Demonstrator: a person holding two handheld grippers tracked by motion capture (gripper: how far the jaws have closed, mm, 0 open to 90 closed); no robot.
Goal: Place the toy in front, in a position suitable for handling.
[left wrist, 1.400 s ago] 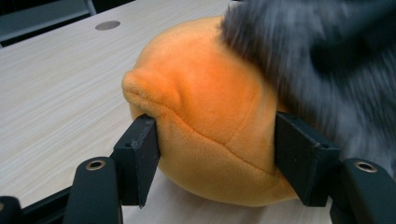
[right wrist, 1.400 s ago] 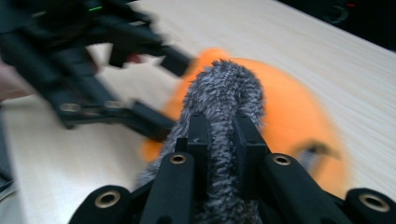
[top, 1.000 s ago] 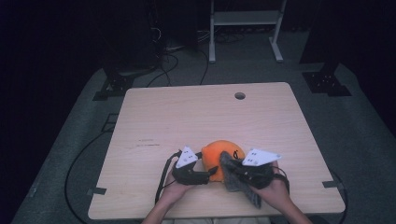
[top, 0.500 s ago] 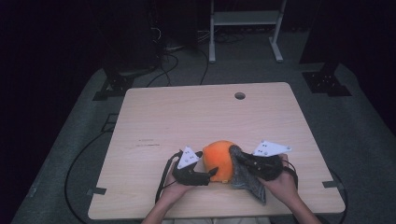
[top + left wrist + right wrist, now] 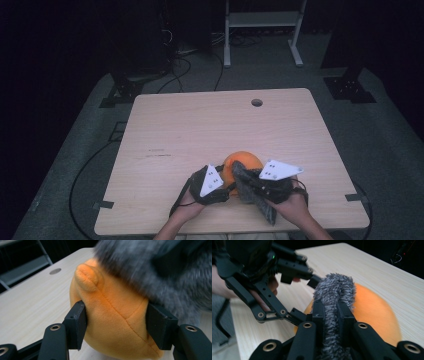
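A round orange plush toy (image 5: 245,161) lies near the front edge of the wooden table (image 5: 200,130). A grey furry piece (image 5: 252,195) drapes over its near side. In the left gripper view, my left gripper (image 5: 117,312) has the orange plush (image 5: 100,295) between its jaws. They have just been closing, and both pads press into the fabric, under the grey fur (image 5: 155,270). My right gripper (image 5: 331,308) is shut on the grey furry strip (image 5: 334,287), in front of the plush (image 5: 372,310). From above, the left gripper (image 5: 226,184) and right gripper (image 5: 242,181) meet at the toy.
A small round hole (image 5: 257,102) sits near the table's far edge. Cables (image 5: 180,65) and the legs of a metal rack (image 5: 262,35) stand on the dark floor behind. The person's hands come in over the front edge.
The left gripper has slid a little right and toward the front edge, and its jaws now clamp the plush. The right gripper swung outward with the grey fur, then came back.
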